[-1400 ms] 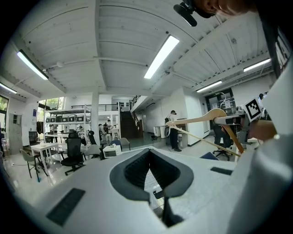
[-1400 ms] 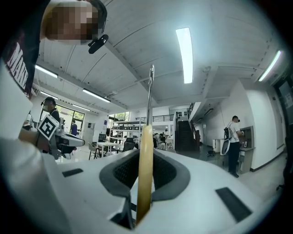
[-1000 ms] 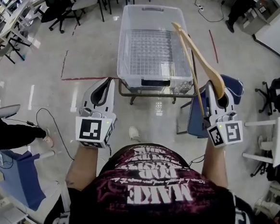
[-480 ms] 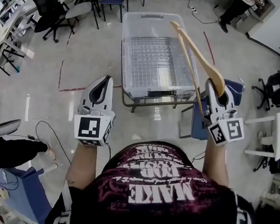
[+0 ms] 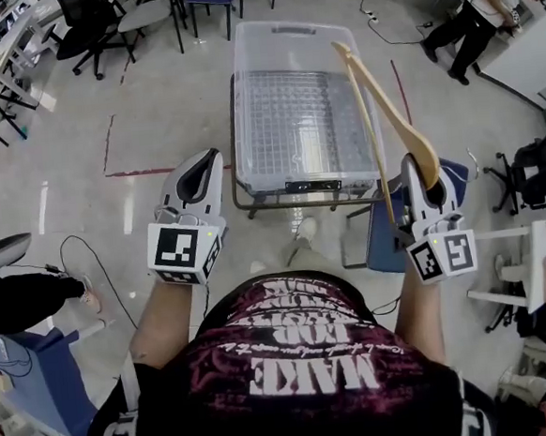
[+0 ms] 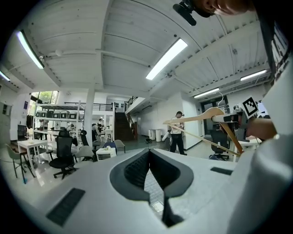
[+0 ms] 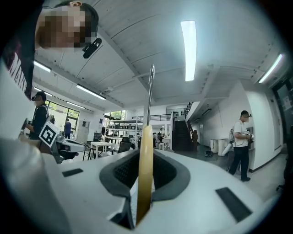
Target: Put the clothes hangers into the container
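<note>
**Still holding the hanger, not yet in the box**

Clamped tight on the wooden clothes hanger (image 5: 389,109) with the right gripper (image 5: 419,165), at the right middle of the frame. Pinched near the metal hook, which sticks up past the jaws. Slanting up and left from there, across the right edge of the clear plastic container (image 5: 241,102) in the top middle. Not lying inside it.

Nothing in the left gripper (image 5: 208,163), at the left middle, with jaws pressed together.

Same grip as a second ago, and nearly the same spots for both grippers. Seen lower and a bit closer in the frame now, that container. Further right than before: a shoe (image 5: 304,229), just below the container's metal stand (image 5: 237,194).
</note>
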`<state>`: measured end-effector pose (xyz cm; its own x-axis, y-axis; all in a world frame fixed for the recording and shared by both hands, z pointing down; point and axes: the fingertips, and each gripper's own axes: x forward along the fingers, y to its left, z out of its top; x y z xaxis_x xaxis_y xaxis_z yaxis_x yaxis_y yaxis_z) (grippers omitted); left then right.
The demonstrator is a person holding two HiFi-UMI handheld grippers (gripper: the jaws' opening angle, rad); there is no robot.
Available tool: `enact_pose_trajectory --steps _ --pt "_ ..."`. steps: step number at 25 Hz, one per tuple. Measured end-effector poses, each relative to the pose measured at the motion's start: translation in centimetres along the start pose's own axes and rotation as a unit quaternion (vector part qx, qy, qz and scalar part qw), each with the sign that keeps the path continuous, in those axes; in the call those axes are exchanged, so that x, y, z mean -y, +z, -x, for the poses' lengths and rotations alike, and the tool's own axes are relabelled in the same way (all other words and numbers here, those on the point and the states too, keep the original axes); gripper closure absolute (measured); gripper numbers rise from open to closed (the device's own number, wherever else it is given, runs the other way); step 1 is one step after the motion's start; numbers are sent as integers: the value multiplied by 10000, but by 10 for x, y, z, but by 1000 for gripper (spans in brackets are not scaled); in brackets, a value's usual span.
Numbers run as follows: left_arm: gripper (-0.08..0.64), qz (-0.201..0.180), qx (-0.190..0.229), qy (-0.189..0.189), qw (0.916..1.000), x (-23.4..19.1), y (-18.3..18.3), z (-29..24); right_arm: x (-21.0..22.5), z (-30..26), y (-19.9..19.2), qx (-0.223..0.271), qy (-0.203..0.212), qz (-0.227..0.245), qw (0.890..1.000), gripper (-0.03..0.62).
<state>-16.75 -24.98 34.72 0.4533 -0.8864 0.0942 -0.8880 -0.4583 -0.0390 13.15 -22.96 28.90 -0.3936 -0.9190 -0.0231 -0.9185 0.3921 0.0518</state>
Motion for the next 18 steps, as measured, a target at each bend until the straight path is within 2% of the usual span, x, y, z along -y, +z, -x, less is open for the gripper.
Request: enact_pose_trajectory --steps 12,18 --pt "554 -56 -187 407 9990 -24 1 -59 39 -88 -21 -37 513 -300 9982 534" --pt "554 -151 -280 371 9988 -22 2 -101 59 -133 -24 -38 707 -246 9972 534"
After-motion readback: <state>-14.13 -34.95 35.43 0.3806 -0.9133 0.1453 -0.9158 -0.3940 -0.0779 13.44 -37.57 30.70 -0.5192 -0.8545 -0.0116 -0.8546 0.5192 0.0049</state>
